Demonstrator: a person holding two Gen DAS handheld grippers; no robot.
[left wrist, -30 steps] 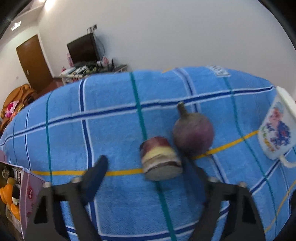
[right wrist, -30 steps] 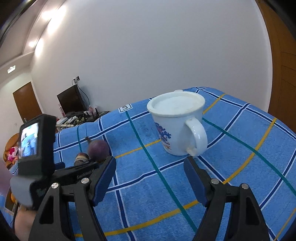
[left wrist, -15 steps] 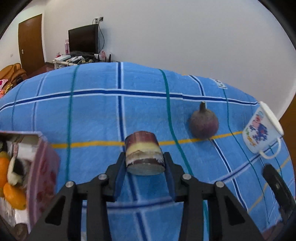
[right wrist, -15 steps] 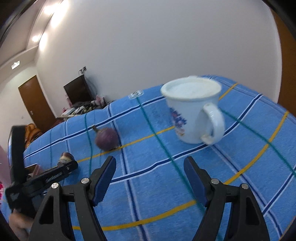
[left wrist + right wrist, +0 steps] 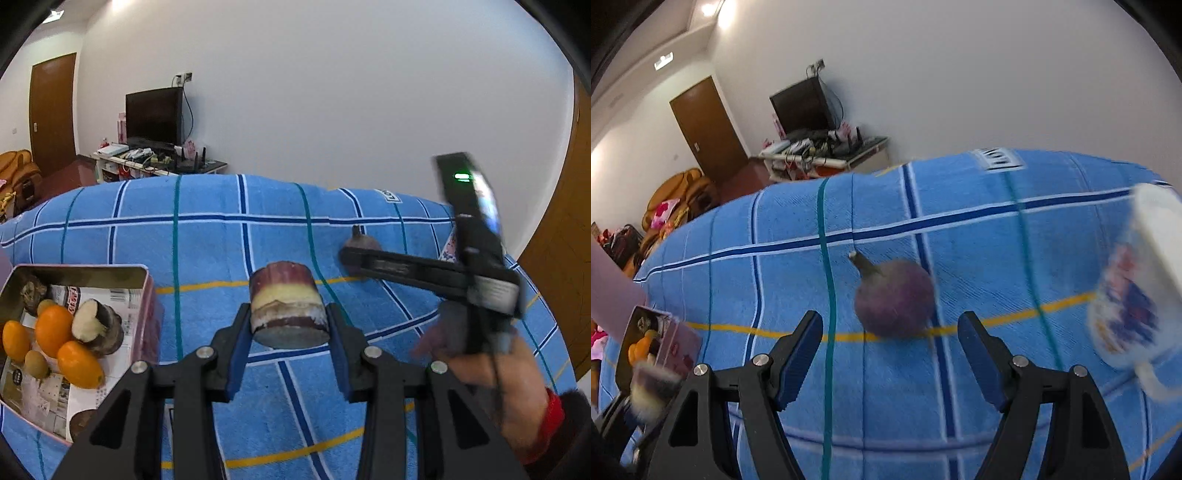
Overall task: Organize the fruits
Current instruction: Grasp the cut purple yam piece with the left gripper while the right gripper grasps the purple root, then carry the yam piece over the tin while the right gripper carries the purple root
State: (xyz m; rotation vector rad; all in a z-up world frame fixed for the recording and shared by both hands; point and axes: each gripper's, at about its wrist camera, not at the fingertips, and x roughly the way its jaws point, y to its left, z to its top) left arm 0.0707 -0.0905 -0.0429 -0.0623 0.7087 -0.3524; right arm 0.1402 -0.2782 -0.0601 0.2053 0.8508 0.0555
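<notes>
My left gripper [image 5: 288, 319] is shut on a short chunk of sugarcane [image 5: 286, 295], purple skin with a yellow band, held above the blue checked cloth [image 5: 207, 243]. To its left stands an open pink tin [image 5: 147, 284] holding oranges [image 5: 53, 328], kiwis and another cane piece [image 5: 98, 325]. A round purple fruit with a stem [image 5: 894, 299] lies on the cloth. My right gripper [image 5: 889, 321] is open just short of it, the fruit ahead of the gap between its fingers. In the left wrist view one of its black fingers [image 5: 388, 264] crosses the fruit [image 5: 360, 243].
A white mug with a blue and red print [image 5: 1130, 295] stands on the cloth right of the purple fruit. A person's hand in a red cuff [image 5: 517, 387] holds the right gripper. Beyond the bed are a TV stand [image 5: 155, 158] and a brown door [image 5: 51, 110].
My left gripper shut on the cane chunk, lifted it and carried it left, bringing the tin into view. The right gripper swung left from the mug to the purple fruit.
</notes>
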